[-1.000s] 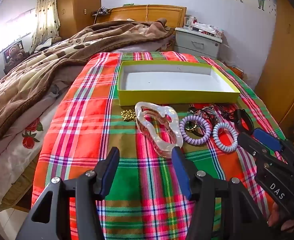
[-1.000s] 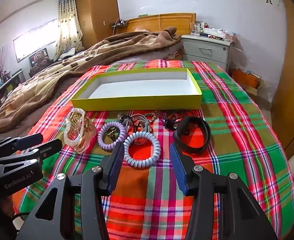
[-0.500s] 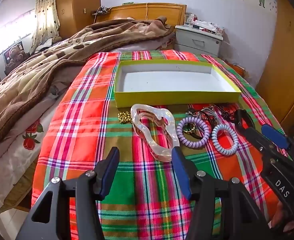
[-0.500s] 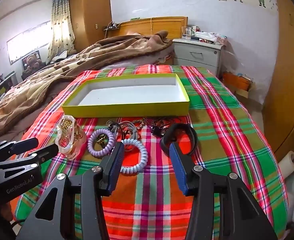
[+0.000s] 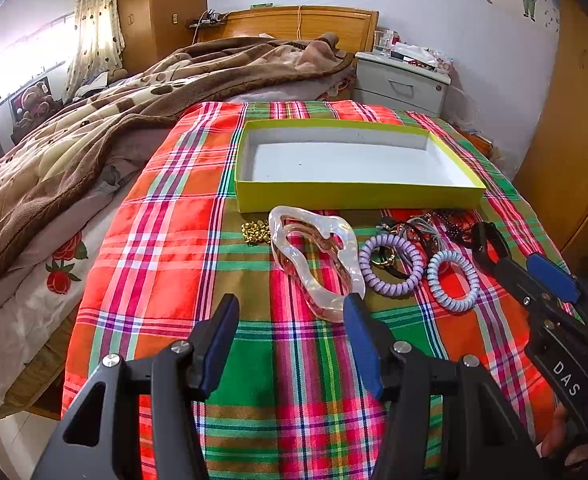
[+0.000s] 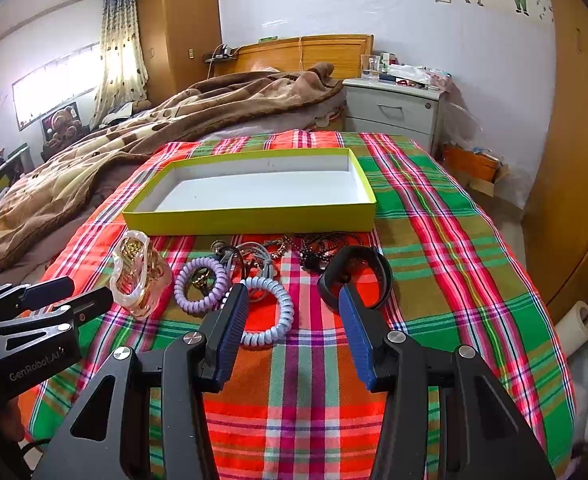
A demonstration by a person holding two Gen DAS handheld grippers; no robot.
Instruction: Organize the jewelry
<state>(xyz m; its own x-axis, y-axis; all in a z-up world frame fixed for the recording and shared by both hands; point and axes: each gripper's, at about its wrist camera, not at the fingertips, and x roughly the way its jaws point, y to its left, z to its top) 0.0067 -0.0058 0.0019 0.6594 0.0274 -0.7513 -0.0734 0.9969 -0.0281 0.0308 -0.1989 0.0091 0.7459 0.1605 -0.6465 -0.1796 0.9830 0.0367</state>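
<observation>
Plaid cloth carries the jewelry before a yellow-green box (empty); left gripper and right gripper gape, holding nothing.

My left wrist camera looks forward along my left gripper, low over the near edge of the plaid cloth, facing the headboard. My right wrist camera does likewise along my right gripper, set further right. Both views share the yellow-green box and each shows the other gripper at its side edge.
</observation>
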